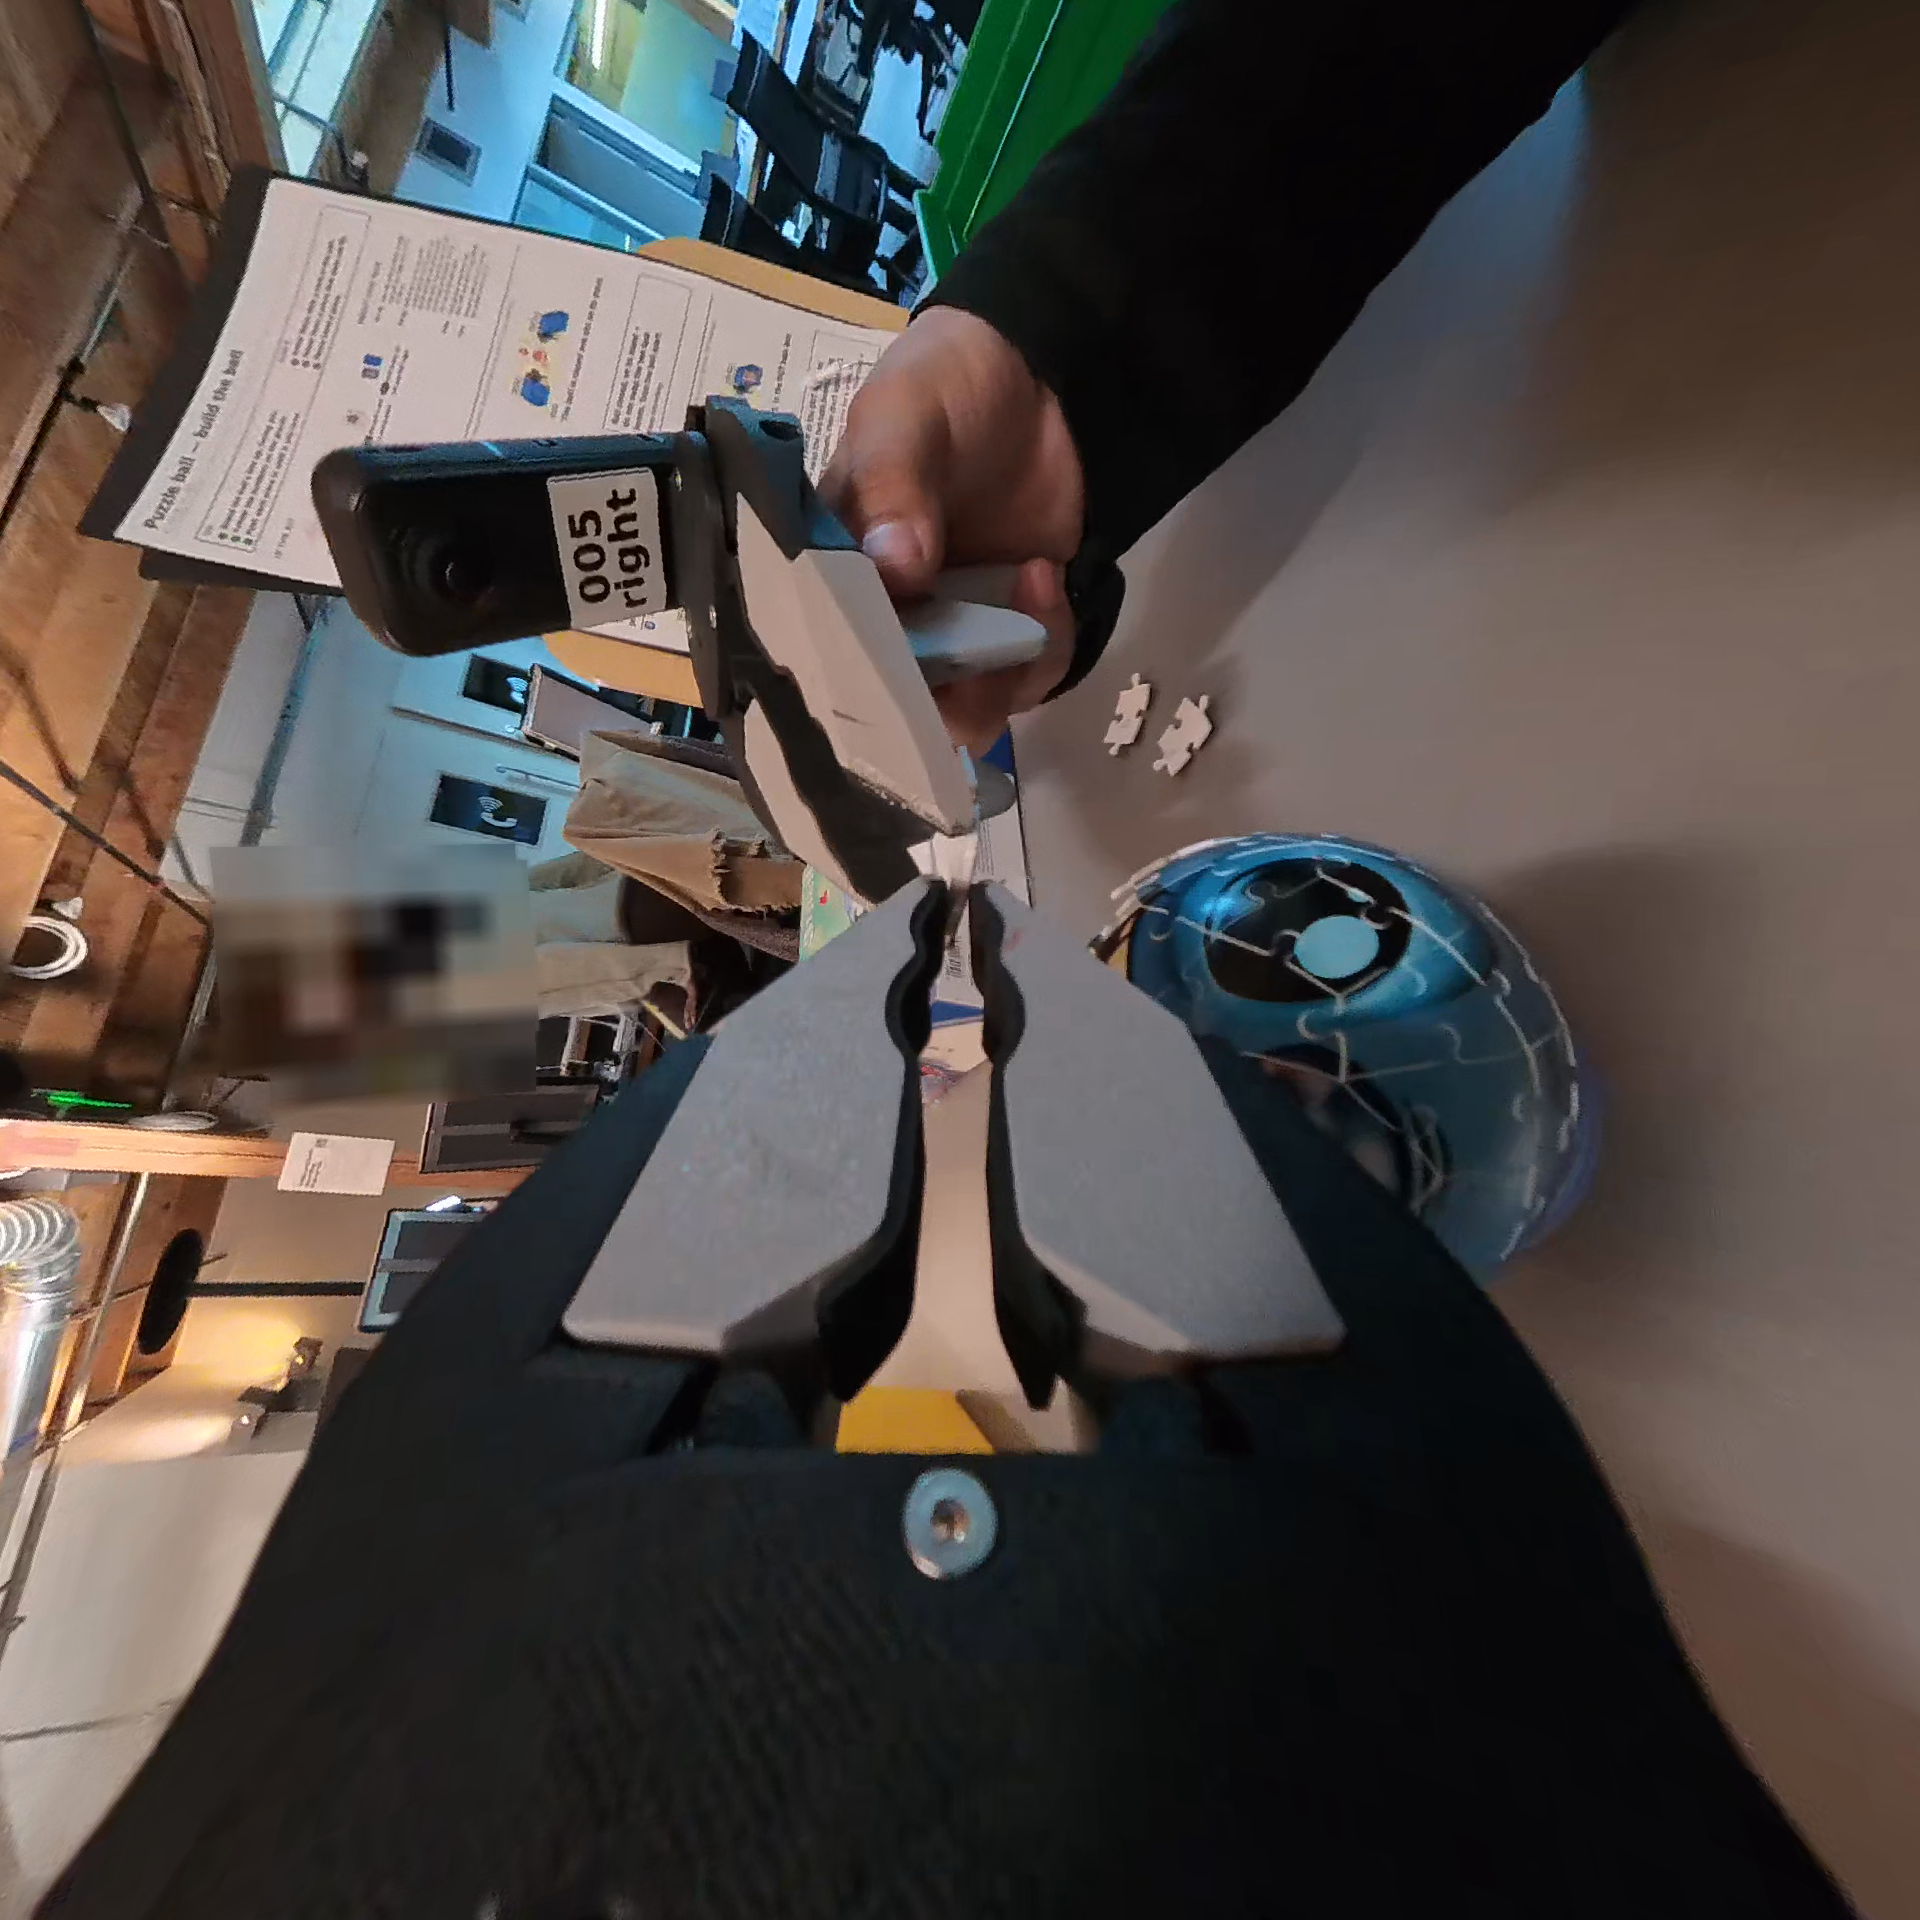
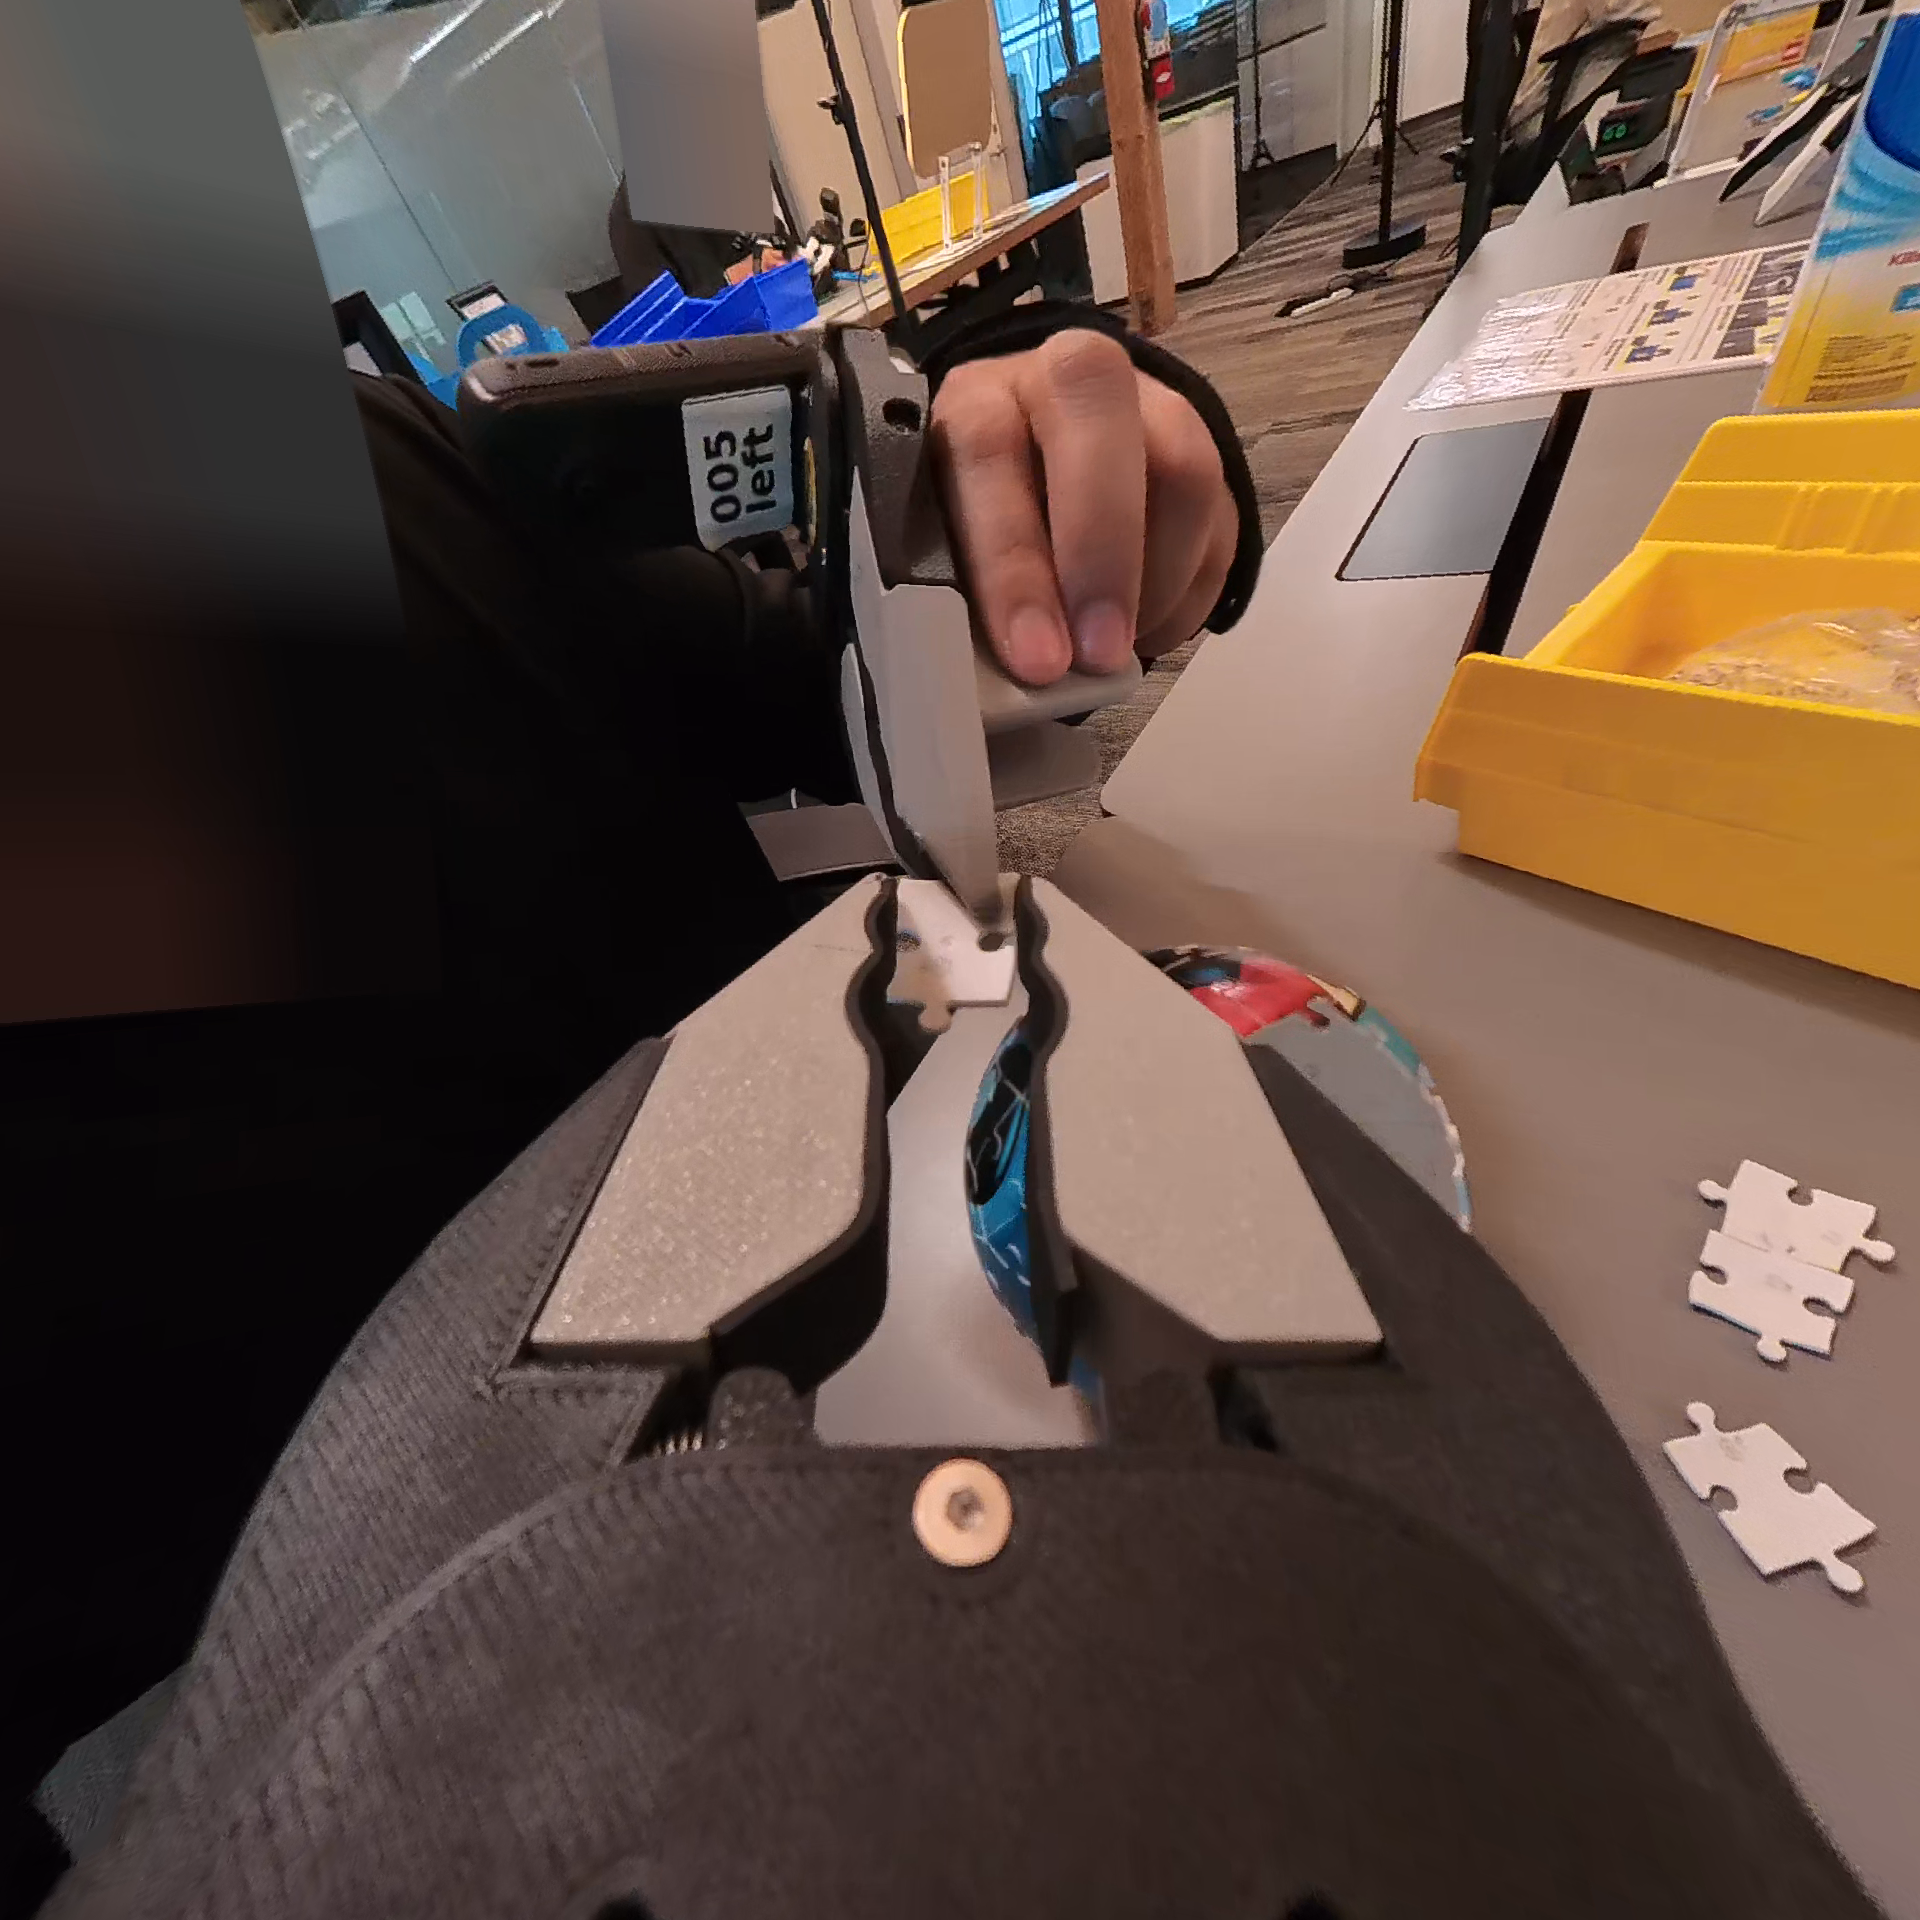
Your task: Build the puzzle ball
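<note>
Pinching one white puzzle piece [image 2: 940, 961] from two sides, above the near edge of the grey table [image 2: 1351, 727]. In the right wrist view, right gripper [image 2: 956, 896] fingers narrowed onto the piece's opposite edges, blank white face turned to the camera, one tab poking out at the lower left. Left gripper [image 1: 956, 909] reaching in from above there, fingers pressed nearly together on the piece's upper right corner. In the left wrist view, same piece seen edge-on as a thin pale sliver between the left fingertips.

Partly built puzzle ball [image 1: 1351, 1039] resting on the table just beside and below both grippers: glossy blue with black patches, a pale blue disc at its pole, a red patch and the open pale inside visible in the right wrist view.

Three loose pieces, white side up, lying on the table to the right: two touching [image 2: 1782, 1252], one apart [image 2: 1766, 1496]. Yellow bin [image 2: 1662, 769] farther back on the right, with a printed leaflet [image 2: 1621, 322] and a blue-and-yellow box [image 2: 1860, 208] behind it. Large printed instruction sheet [image 1: 468, 343] propped up in the left wrist view.

White printed sticker [image 1: 608, 556] on each gripper's black camera. Bare right hand [image 1: 956, 457] and left hand [image 2: 1081, 499], black sleeves, squeezing the grey triggers.
</note>
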A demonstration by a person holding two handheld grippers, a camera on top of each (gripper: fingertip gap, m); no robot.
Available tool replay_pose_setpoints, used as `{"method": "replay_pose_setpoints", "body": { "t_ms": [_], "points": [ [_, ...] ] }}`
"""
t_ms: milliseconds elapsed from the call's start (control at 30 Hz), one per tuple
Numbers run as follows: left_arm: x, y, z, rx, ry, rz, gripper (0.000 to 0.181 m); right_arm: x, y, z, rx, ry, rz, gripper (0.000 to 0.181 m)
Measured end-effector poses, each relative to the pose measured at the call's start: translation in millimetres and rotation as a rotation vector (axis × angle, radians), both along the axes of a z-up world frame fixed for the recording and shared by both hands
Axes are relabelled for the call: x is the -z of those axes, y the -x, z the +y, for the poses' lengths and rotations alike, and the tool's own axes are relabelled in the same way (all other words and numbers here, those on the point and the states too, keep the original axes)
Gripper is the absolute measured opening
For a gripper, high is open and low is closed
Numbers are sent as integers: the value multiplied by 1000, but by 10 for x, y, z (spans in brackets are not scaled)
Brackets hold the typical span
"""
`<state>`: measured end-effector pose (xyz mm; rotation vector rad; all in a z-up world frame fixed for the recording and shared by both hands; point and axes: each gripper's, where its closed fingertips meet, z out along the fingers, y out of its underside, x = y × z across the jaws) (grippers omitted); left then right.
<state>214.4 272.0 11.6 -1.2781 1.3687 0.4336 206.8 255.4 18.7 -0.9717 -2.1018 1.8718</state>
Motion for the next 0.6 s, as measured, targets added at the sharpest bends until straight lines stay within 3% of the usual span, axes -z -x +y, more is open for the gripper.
{"method": "replay_pose_setpoints", "body": {
  "t_ms": [100, 233, 500, 600],
  "points": [
    [22, 41, 1, -22, 27, -56, 0, -14, 21, 20, 14, 14, -1, 16],
    [-80, 172, 21, -67, 74, -245, 0, -83, 41, 128, 72, 2, 32, 16],
    [-207, 315, 100, -112, 322, -766, 0, -162, 132, 258, 180, -44, 120, 25],
    [-370, 387, 85, -54, 455, -1048, 0, -136, 153, 341, 225, -102, 147, 21]
  ]
}}
